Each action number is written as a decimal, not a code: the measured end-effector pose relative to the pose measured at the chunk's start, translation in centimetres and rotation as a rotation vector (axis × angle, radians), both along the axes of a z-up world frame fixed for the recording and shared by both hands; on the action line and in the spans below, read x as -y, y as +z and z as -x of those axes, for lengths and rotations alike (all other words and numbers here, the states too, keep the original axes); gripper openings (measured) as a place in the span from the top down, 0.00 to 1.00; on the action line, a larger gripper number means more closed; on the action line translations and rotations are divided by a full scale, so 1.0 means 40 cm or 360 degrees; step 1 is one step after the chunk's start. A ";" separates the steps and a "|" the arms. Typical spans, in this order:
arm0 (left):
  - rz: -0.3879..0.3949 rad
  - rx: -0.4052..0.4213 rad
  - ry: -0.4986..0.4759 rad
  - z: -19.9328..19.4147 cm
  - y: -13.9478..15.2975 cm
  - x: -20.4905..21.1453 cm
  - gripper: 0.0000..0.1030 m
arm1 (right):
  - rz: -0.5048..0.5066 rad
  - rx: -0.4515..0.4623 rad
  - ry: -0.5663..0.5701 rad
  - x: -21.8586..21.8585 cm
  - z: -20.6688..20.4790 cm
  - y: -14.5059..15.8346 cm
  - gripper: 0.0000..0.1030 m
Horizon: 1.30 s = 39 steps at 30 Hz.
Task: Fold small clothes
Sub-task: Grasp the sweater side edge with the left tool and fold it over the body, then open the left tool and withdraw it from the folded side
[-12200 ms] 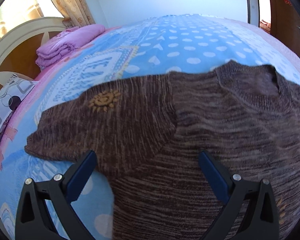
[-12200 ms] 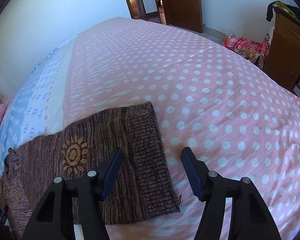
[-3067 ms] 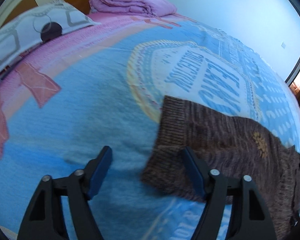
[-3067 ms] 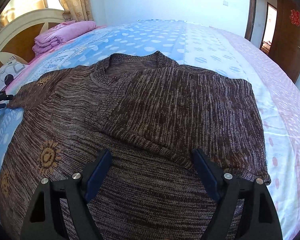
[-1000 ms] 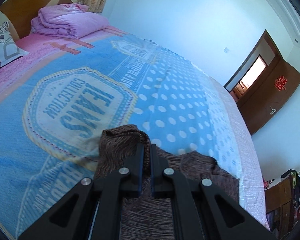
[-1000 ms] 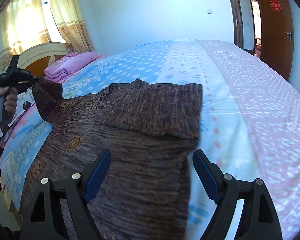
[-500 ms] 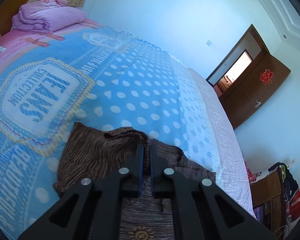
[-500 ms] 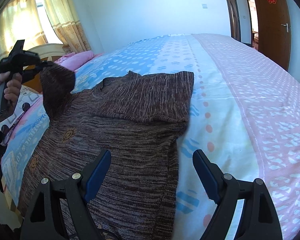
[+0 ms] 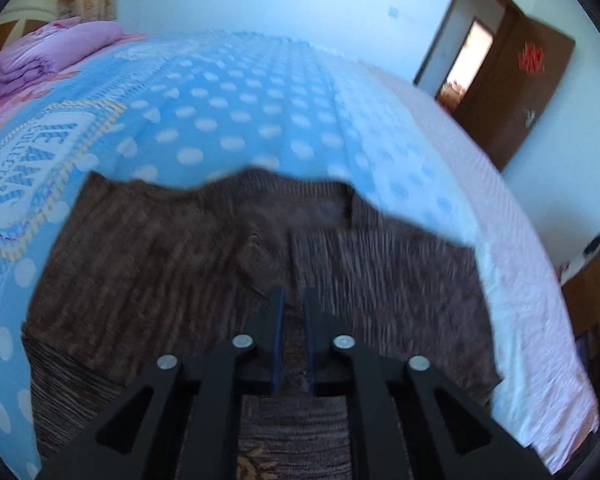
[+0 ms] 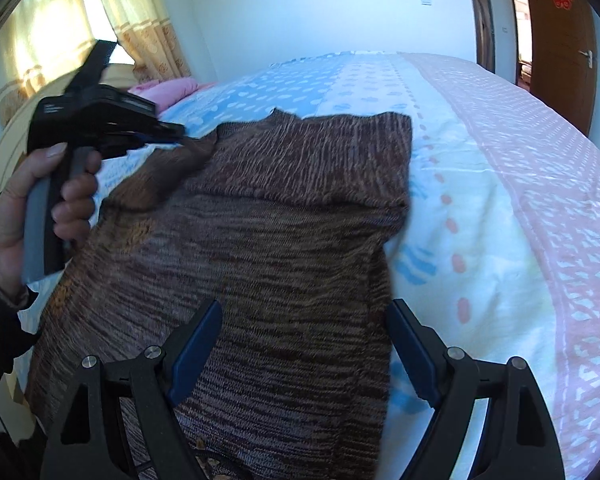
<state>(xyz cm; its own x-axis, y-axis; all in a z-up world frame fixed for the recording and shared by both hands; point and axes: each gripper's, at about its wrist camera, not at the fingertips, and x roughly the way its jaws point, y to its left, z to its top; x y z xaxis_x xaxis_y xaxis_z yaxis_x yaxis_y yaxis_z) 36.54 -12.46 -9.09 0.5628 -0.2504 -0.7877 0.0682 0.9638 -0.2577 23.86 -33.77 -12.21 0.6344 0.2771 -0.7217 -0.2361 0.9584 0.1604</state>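
Left gripper (image 9: 291,300) clamped on sleeve (image 10: 160,172) over brown sweater (image 10: 284,248) mid-bed (image 10: 500,200), right gripper (image 10: 304,344) fingers apart, hovering; risk: knit slips or bunches on release, leaving a crooked fold.

"JEANS COLLECTION" on the bedspread (image 9: 228,92)

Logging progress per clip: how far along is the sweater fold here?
Done: the right sleeve of the brown knitted sweater already lies folded across its chest. In hand: the left tool is shut on the left sleeve, carrying it inward. The right tool hovers open. Left: laying that sleeve down, then folding the body.
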 end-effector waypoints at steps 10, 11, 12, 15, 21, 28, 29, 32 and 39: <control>-0.0605 0.0258 0.0117 0.074 0.000 -0.212 0.32 | -0.0024 0.0053 0.0002 0.001 0.017 0.013 0.18; -0.0687 0.0232 0.0190 0.063 -0.015 -0.262 0.32 | -0.0036 0.0051 -0.0001 -0.001 0.015 0.024 0.18; -0.0725 0.0192 0.0261 0.053 -0.033 -0.315 0.32 | -0.0050 0.0051 0.0001 -0.005 0.013 0.036 0.18; -0.0714 0.0037 0.0370 0.023 -0.091 -0.431 0.32 | -0.0077 0.0041 0.0025 -0.039 -0.017 0.076 0.18; -0.0794 0.0094 0.0404 0.034 -0.114 -0.427 0.19 | 0.0057 -0.0051 0.0147 -0.210 -0.170 0.130 0.18; -0.0686 0.0115 0.0442 0.041 -0.122 -0.453 0.11 | 0.0379 -0.0142 0.0229 -0.453 -0.383 0.074 0.18; -0.0644 0.0107 0.0452 0.040 -0.125 -0.462 0.10 | 0.0436 -0.0184 0.0234 -0.475 -0.417 0.049 0.18; -0.0560 0.0097 0.0465 0.042 -0.128 -0.475 0.08 | 0.0710 -0.0153 0.0086 -0.495 -0.507 0.006 0.19; -0.0558 0.0097 0.0469 0.043 -0.130 -0.472 0.03 | 0.0710 -0.0086 -0.0388 -0.318 -0.580 0.066 0.19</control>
